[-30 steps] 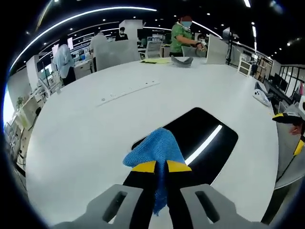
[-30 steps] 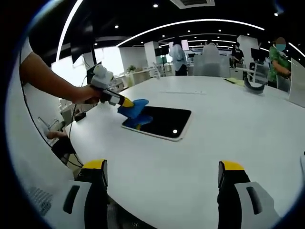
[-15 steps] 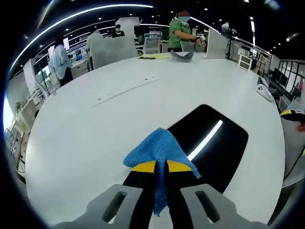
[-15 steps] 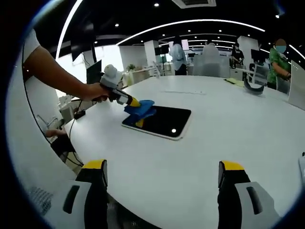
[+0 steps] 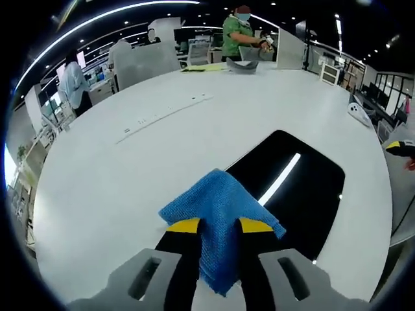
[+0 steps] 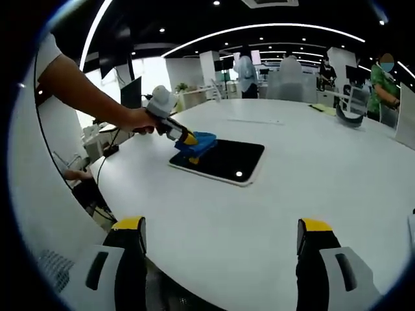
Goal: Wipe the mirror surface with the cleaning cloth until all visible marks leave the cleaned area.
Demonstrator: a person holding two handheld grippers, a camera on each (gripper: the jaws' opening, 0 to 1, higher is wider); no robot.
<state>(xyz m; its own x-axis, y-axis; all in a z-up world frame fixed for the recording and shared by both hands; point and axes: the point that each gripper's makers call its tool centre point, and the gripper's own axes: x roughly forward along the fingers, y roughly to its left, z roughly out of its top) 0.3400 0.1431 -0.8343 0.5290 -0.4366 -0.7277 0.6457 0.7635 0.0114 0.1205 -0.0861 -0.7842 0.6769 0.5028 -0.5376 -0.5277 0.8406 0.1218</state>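
1. I'm seeing the left gripper (image 5: 219, 225) with its yellow-tipped jaws closed down on the blue cleaning cloth (image 5: 217, 210); the cloth is bunching up between the tips and draping back over them.
2. In the right gripper view, that same left gripper (image 6: 187, 138) is coming in from the left, held in a person's hand (image 6: 139, 120), with the cloth (image 6: 200, 142) sitting on the near-left corner of the mirror (image 6: 224, 161).
3. The mirror (image 5: 298, 188) is lying flat on the white table (image 5: 130, 162), dark-faced, with rounded corners and a pale edge. In the left gripper view it's reflecting a bright ceiling light strip as a diagonal streak.
4. The cloth is overlapping the mirror's near edge, in contact with it as far as I can tell from the right gripper view. I can't tell whether any marks are on the glass; the surface is too dark and reflective.
5. The right gripper (image 6: 220, 236) is holding nothing: its jaws are standing wide apart at the bottom of its own view, over bare table, well short of the mirror.
6. Background in the left gripper view: a person in a green top (image 5: 237, 32) standing at the table's far side, a dark grey object (image 5: 241, 66) near them on the table, and a long flat strip (image 5: 162, 115) set into the tabletop beyond the mirror.
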